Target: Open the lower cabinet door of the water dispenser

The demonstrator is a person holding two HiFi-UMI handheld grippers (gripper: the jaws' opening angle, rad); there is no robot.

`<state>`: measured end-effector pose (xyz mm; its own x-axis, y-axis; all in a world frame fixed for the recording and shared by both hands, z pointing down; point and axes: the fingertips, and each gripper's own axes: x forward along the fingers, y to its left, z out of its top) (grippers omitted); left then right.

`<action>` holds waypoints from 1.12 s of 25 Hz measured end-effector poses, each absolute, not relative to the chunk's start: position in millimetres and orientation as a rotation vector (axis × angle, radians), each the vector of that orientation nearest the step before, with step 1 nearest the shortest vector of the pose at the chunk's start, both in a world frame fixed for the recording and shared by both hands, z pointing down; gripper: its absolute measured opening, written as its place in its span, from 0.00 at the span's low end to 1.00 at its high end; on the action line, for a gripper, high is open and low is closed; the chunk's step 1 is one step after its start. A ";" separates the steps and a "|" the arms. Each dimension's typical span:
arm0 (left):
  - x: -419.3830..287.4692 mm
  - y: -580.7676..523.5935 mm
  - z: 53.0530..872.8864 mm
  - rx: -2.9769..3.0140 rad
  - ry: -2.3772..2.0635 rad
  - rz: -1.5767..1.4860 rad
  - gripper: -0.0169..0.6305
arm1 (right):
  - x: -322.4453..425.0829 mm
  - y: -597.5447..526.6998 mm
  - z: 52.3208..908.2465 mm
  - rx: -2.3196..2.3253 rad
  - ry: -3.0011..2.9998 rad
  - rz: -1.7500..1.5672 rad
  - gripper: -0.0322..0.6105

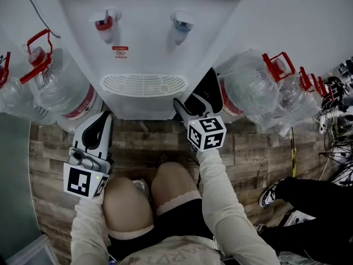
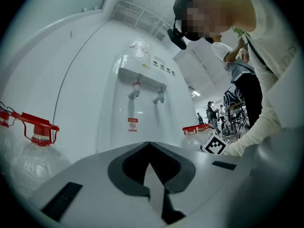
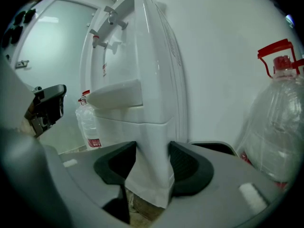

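Note:
The white water dispenser [image 1: 143, 48] stands in front of me, with a red tap [image 1: 103, 24] and a blue tap [image 1: 181, 24] above its drip tray [image 1: 142, 84]. My right gripper [image 1: 194, 93] is at its lower right front corner. In the right gripper view the right gripper [image 3: 148, 167] is shut on the edge of the lower cabinet door [image 3: 149, 179], one dark pad on each side of the white panel. My left gripper [image 1: 103, 117] hangs in front of the dispenser's left corner, apart from it. Its jaws [image 2: 149, 146] are shut with nothing between them.
Large water bottles with red handles stand left [image 1: 55, 87] and right [image 1: 248, 87] of the dispenser, close against its sides. I crouch on the wooden floor [image 1: 149, 142], with my knees [image 1: 165, 181] between the grippers. Another person's shoe [image 1: 270, 192] and cables [image 1: 336, 126] are at the right.

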<state>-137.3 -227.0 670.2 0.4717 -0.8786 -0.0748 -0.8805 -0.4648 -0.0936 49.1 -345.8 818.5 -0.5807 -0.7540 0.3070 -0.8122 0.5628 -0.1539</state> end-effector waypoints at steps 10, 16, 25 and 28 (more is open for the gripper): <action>-134.0 -224.1 667.0 -2.584 1.543 0.017 0.03 | 50.5 -343.2 815.9 1.369 -2.576 0.416 0.38; -133.9 -222.4 666.3 -2.577 1.543 0.004 0.03 | 52.2 -345.4 816.9 1.267 -2.631 0.408 0.39; -141.5 -226.0 665.7 -2.571 1.550 -0.011 0.03 | 43.5 -353.6 815.7 1.203 -2.648 0.457 0.54; -141.1 -226.5 668.4 -2.576 1.553 -0.005 0.03 | 44.8 -351.6 815.7 1.233 -2.639 0.448 0.49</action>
<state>-141.1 -226.5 668.4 0.4692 -0.8806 -0.0661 -0.8801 -0.4602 -0.1163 44.8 -351.6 815.7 -0.6342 -0.7131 0.2989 -0.7717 0.6073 -0.1885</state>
